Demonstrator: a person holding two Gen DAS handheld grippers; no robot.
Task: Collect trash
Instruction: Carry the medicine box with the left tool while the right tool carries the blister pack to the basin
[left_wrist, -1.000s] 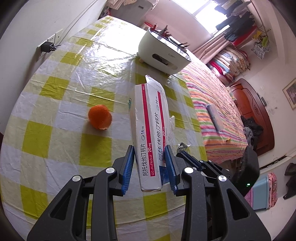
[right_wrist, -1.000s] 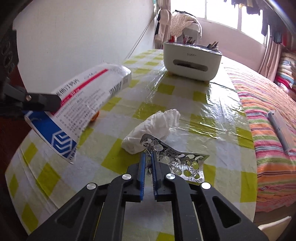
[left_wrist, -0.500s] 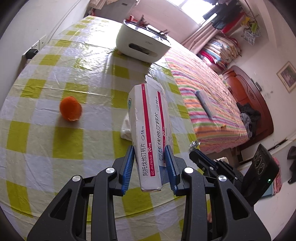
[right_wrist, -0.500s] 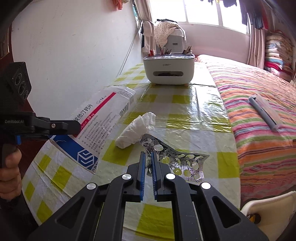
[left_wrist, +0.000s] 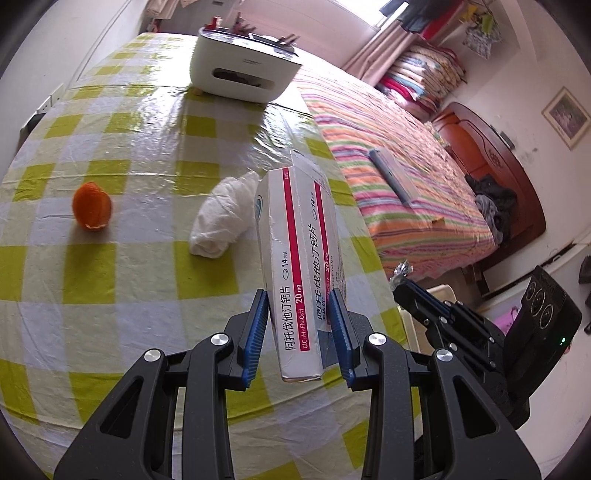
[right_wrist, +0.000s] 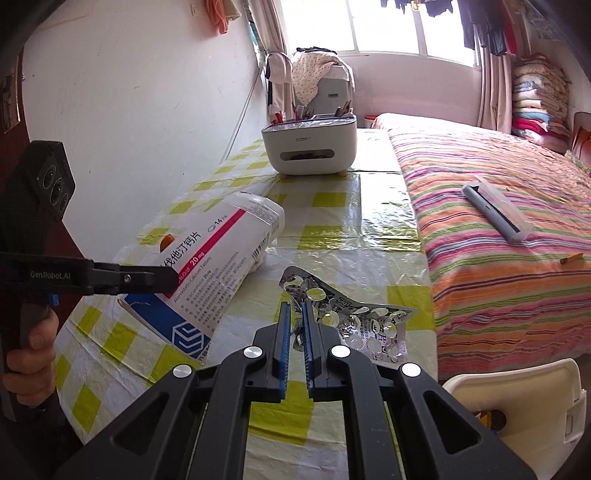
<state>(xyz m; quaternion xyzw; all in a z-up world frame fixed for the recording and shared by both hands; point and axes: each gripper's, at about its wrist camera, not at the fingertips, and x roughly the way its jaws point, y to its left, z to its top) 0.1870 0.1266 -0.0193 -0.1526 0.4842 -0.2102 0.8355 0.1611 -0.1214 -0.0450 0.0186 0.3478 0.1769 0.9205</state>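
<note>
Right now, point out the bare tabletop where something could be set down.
Free: the checked cloth between the white desk organiser and the orange peel, and the near patch below the peel. Crowded: around the crumpled white tissue, under the held white medicine box.

orange peel (right_wrist: 167, 240) mostly hidden behind medicine box (right_wrist: 218, 258); white bin (right_wrist: 524, 406) cut by frame edge

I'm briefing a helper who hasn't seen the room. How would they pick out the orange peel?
Find the table with the yellow-checked cloth beside the striped bed. The orange peel lies alone, left of the crumpled white tissue. It is the only orange thing on the cloth.
</note>
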